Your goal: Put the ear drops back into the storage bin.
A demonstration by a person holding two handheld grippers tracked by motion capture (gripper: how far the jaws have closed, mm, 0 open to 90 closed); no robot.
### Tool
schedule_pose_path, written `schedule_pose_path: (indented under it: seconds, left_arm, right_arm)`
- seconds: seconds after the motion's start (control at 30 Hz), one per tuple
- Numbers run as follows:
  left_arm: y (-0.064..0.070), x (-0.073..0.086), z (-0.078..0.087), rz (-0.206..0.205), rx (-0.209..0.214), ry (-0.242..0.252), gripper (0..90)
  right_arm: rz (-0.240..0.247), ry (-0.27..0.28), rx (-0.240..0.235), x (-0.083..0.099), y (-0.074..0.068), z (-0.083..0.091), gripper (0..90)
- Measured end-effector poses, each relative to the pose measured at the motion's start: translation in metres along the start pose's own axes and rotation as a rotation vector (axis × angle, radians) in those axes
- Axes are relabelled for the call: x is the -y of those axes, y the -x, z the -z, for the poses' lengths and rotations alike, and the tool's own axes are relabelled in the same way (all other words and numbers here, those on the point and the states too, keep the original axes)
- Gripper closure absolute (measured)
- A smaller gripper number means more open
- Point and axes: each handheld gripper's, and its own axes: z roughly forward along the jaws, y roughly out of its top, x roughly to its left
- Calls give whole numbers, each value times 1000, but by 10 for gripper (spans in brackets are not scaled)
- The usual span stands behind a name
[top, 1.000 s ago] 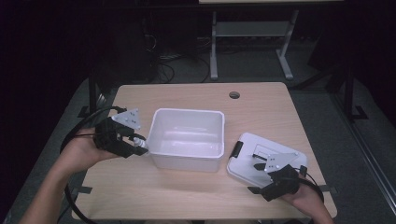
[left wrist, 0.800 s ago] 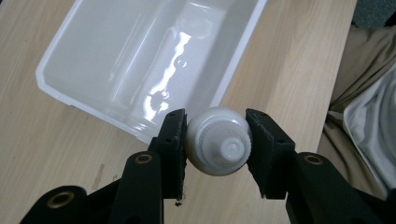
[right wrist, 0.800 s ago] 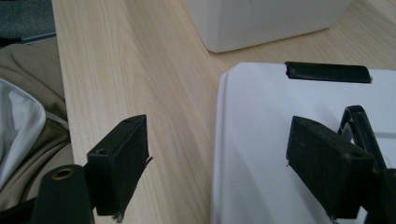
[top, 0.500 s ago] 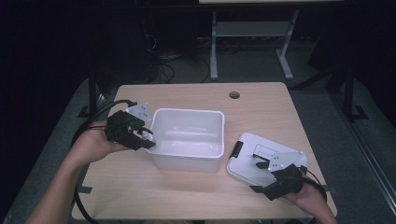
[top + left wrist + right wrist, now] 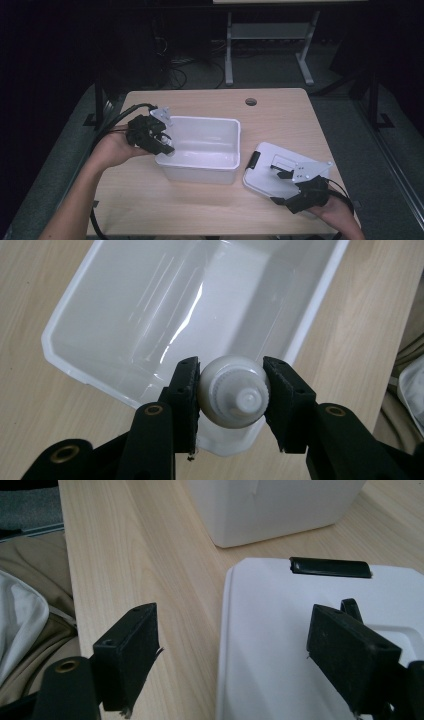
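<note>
The white bin (image 5: pixel 200 149) stands near the middle of the desk (image 5: pixel 200 102), and its inside holds nothing. The left tongs (image 5: pixel 161 141) hang over the bin's left rim, clamped on a small white bottle (image 5: pixel 234 397). The left gripper view looks straight down on the bottle's cap end, with the bin's corner directly beneath it; in the high view the bottle is only a pale spot at the jaw tips. The white lid (image 5: pixel 282 172) lies flat on the desk just right of the bin, apart from it. The right tongs (image 5: pixel 285 187) stand apart over the lid's near edge, gripping nothing. The right gripper view shows the lid's black latch (image 5: pixel 330 567) and the bin's outer wall beyond.
</note>
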Motion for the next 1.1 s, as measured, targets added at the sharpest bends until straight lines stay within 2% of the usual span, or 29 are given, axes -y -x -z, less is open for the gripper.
schedule_pose_path:
  seconds: [0.27,0.37,0.47,0.8,1.1]
  left_arm:
    - [-6,-1,-11,9,-9,-29,601]
    - [-7,1,-16,19,-5,-20,601]
    - [-7,3,-22,22,-9,-40,601]
    - [-9,12,-39,48,0,-25,602]
    - [-11,16,-52,54,-2,-56,600]
  right_arm:
    - [-13,-3,-3,0,0,-2,203]
    - [-4,-5,-4,0,0,-3,200]
    - [-5,-5,-3,0,0,-3,200]
    - [-6,2,-11,0,0,-4,200]
    - [-7,1,-7,1,0,-3,200]
